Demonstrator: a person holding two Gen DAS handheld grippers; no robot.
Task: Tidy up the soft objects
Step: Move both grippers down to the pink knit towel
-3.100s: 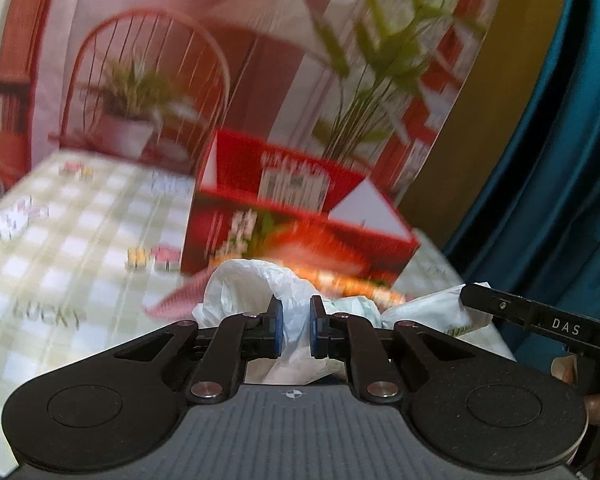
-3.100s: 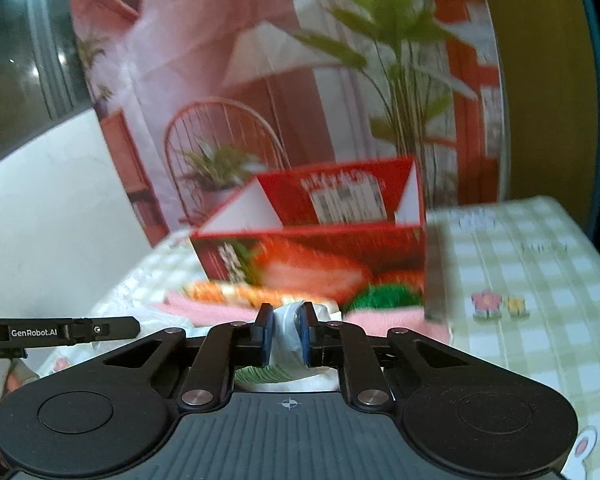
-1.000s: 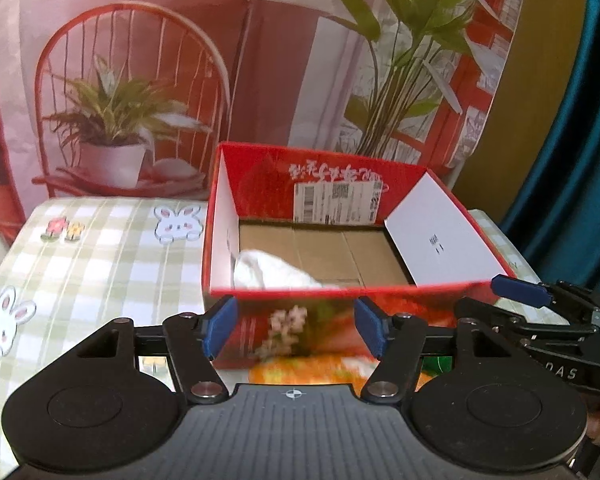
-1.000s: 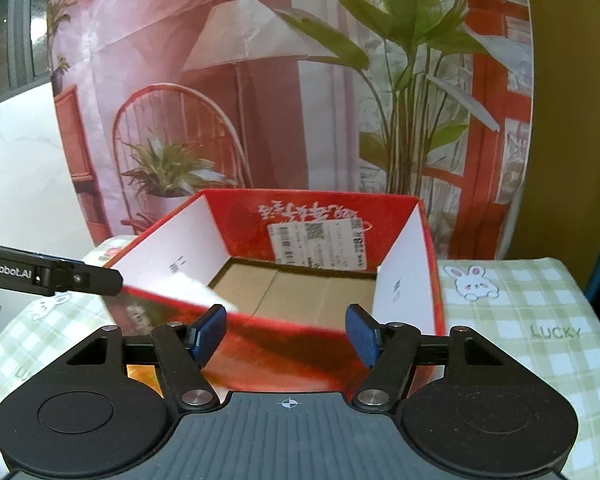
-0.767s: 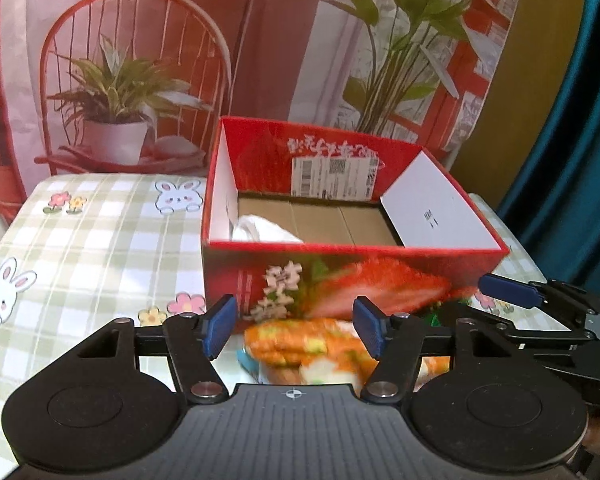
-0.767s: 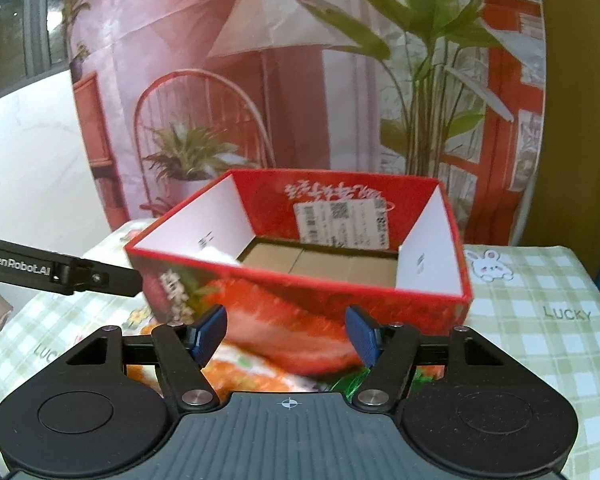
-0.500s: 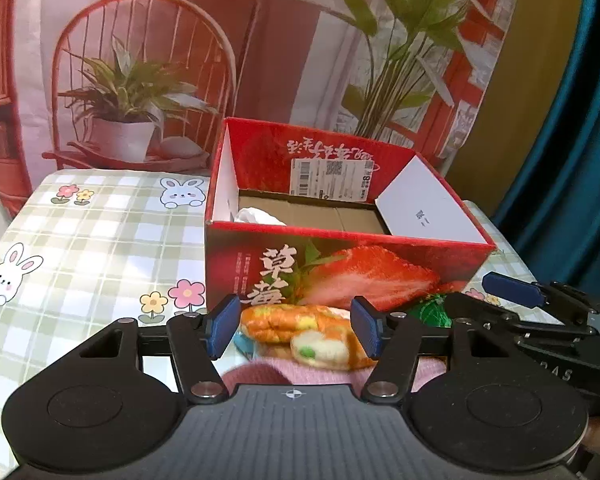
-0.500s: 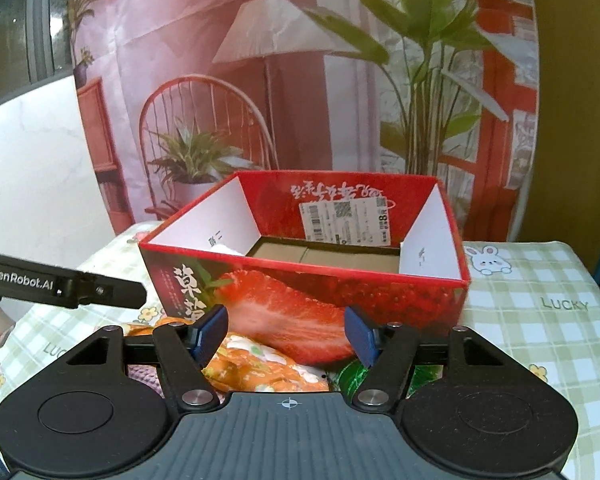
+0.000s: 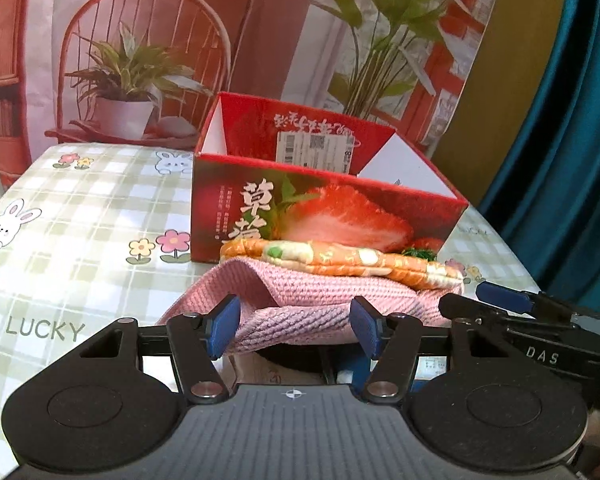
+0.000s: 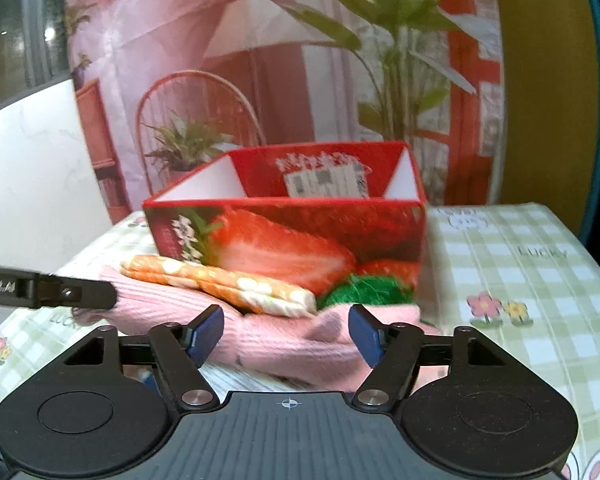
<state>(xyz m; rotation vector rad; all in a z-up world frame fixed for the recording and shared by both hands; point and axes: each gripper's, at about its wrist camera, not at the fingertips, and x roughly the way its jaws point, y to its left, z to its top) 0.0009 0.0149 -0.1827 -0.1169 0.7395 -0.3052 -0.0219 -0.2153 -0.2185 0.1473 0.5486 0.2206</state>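
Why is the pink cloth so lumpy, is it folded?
Folded: the pink cloth lies doubled in layers before the red box, the orange cloth stacked on it.

You have the box point(image 9: 328, 204) standing on the tabletop point(image 9: 80, 216), with the backdrop point(image 9: 260, 40) behind it. Directly before the box lies the knitted cloth point(image 9: 320, 292), and on that cloth rests the folded patterned cloth point(image 9: 340, 258) (its far edge near the box front). A tufted thing point(image 10: 364, 288) sits between cloth and box, toward your right.
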